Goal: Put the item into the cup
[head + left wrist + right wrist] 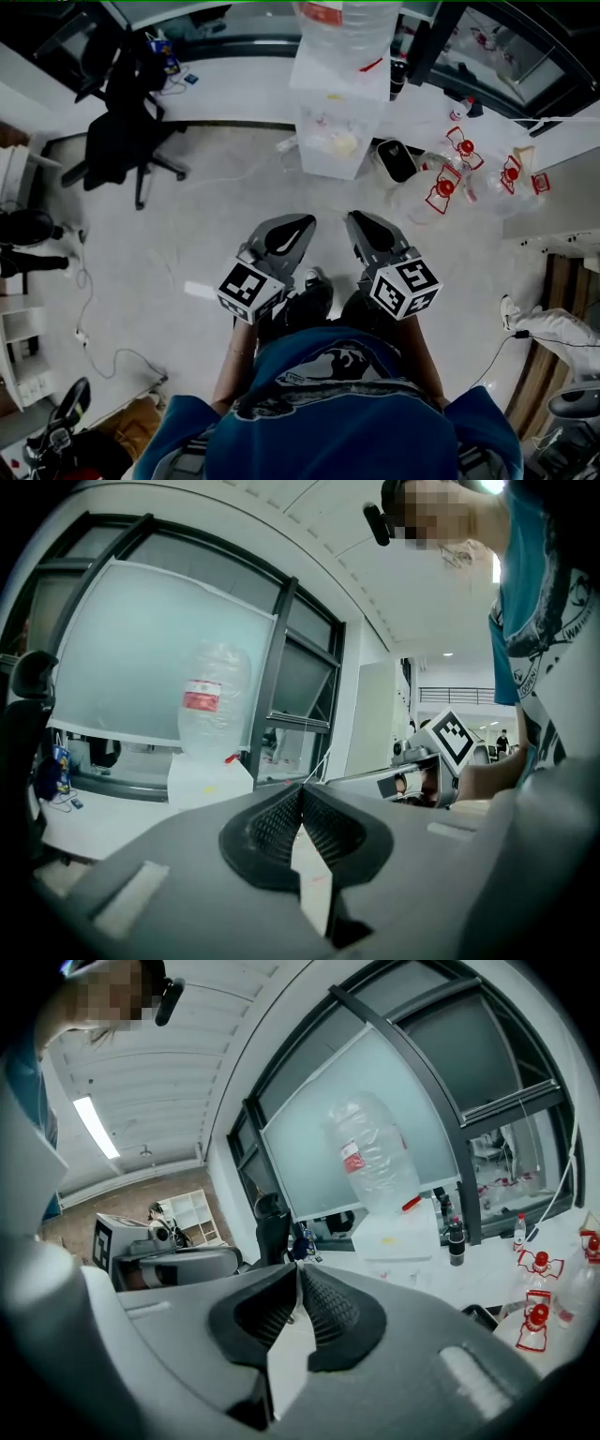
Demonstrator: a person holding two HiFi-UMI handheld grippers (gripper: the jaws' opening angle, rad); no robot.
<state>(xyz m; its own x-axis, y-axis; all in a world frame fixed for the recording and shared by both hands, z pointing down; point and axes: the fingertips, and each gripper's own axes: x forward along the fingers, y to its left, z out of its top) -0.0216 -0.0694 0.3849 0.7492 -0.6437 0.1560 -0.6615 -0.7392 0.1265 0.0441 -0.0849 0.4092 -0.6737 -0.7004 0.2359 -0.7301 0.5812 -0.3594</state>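
Over pale floor [216,225], facing water dispenser [330,112]: left gripper [298,225], right gripper [361,225]; both jaw pairs closed tip-to-tip, empty.

A pale floor [216,216] holds a black office chair [127,131] and white water dispenser [339,103] beside dark-framed windows [450,1082].

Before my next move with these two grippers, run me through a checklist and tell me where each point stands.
1. Left gripper empty: ok, fingers together, nothing between them.
2. Right gripper empty: ok, fingers together, nothing between them.
3. Cup located: not ok, none shows in any view.
4. Item located: not ok, nothing identifiable as it.
5. Obstacles noted: ok, bottles sit on the floor right of the water dispenser.
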